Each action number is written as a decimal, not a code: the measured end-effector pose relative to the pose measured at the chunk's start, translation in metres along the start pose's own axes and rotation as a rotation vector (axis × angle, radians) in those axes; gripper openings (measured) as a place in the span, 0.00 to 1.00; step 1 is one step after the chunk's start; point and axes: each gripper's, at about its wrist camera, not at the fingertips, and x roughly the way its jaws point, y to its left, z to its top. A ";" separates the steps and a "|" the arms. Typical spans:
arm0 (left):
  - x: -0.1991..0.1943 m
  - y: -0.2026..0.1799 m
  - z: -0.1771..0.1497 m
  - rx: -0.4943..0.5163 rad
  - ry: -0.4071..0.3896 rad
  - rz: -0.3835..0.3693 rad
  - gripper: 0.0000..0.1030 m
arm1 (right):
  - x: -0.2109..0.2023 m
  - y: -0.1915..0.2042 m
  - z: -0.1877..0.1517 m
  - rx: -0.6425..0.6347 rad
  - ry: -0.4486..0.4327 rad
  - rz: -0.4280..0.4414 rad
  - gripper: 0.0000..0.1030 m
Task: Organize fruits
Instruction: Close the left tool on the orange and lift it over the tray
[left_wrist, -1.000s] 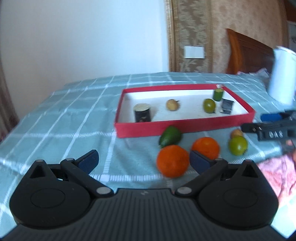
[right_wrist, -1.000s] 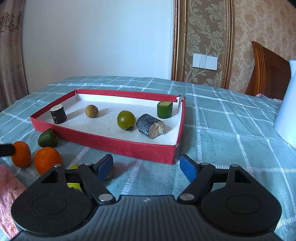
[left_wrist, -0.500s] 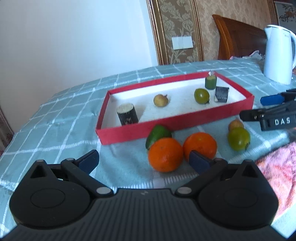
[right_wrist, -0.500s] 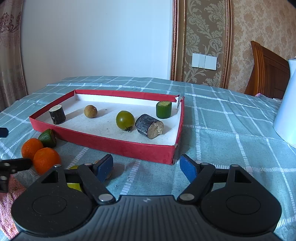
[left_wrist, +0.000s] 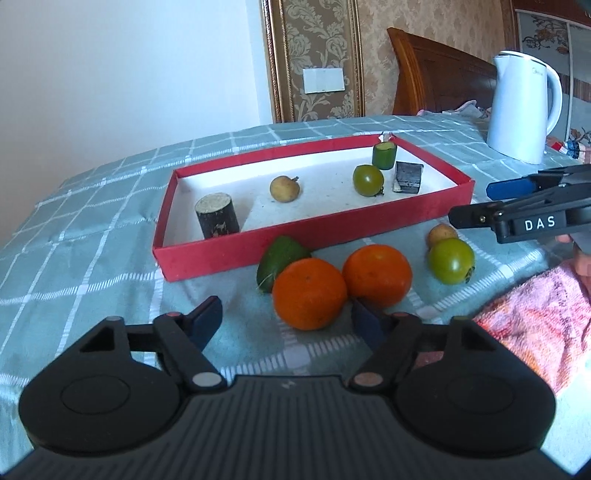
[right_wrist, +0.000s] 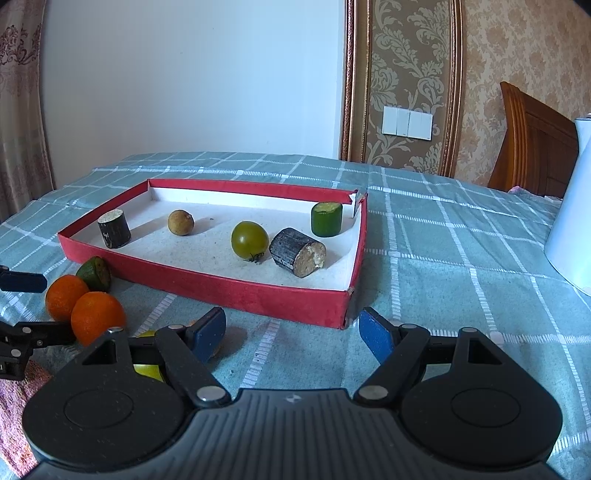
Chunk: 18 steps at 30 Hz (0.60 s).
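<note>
Two oranges lie on the teal checked cloth in front of a red box (left_wrist: 314, 236). The nearer orange (left_wrist: 309, 293) sits between the fingers of my left gripper (left_wrist: 287, 319), whose jaws are closing; the left pad still stands clear of it. The second orange (left_wrist: 376, 275) touches it on the right. A green avocado-like fruit (left_wrist: 280, 258) lies just behind them. Further right lie a green tomato (left_wrist: 451, 260) and a small brown fruit (left_wrist: 441, 233). My right gripper (right_wrist: 291, 330) hovers open over bare cloth before the box (right_wrist: 221, 291), nothing between its fingers.
Inside the box are two dark log pieces, a brown fruit (left_wrist: 284, 189), a green tomato (left_wrist: 368, 180) and a green cylinder (left_wrist: 384, 156). A white kettle (left_wrist: 524, 107) stands at the back right. A pink towel (left_wrist: 535, 325) lies near right. A wooden chair stands behind the table.
My left gripper has moved in on the nearer orange and turned, and its jaws have narrowed around it. The right gripper has stayed still and open.
</note>
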 end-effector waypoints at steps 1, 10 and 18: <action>0.001 -0.001 0.001 0.005 0.006 -0.011 0.53 | 0.000 0.000 0.000 -0.001 0.000 -0.002 0.77; -0.001 -0.011 -0.001 0.037 -0.012 -0.013 0.38 | 0.000 -0.001 -0.001 0.000 0.003 -0.001 0.77; -0.018 -0.005 0.002 0.006 -0.048 -0.010 0.38 | -0.002 0.000 0.000 -0.003 -0.010 -0.010 0.77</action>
